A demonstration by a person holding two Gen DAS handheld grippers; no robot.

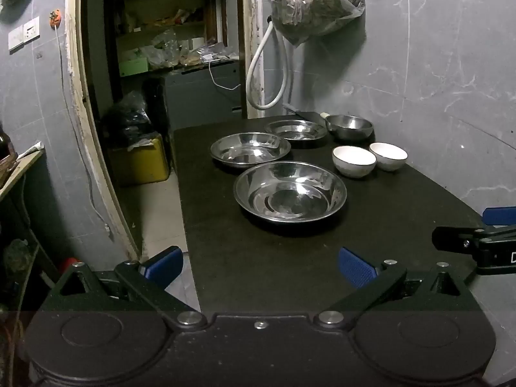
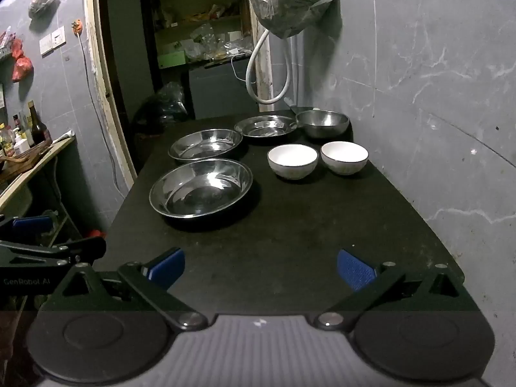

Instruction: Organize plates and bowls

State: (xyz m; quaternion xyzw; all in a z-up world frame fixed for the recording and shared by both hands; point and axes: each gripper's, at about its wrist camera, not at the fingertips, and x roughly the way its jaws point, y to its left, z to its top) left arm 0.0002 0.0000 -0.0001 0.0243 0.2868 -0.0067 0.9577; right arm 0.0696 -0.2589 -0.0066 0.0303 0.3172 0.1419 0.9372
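Observation:
Three steel plates lie on a black table [image 1: 258, 258]: a near plate [image 1: 290, 192] [image 2: 200, 188], a middle plate [image 1: 251, 148] [image 2: 205, 144] and a far plate [image 1: 296, 129] [image 2: 265, 125]. A steel bowl [image 1: 350, 126] [image 2: 322, 123] stands at the back by the wall. Two white bowls [image 1: 354, 161] [image 1: 388, 155] [image 2: 292, 161] [image 2: 344, 157] sit side by side near the wall. My left gripper [image 1: 259, 269] is open over the table's near left edge, nothing between its blue pads. My right gripper [image 2: 261, 269] is open too, empty, over the near end.
A grey marble wall runs along the table's right side, with a filled plastic bag [image 1: 314, 1] and a white hose [image 1: 258, 64] hanging by a doorway. The floor drops off left of the table. A yellow container [image 1: 140, 161] stands on the floor; a shelf with bottles [image 2: 22, 138] is at left.

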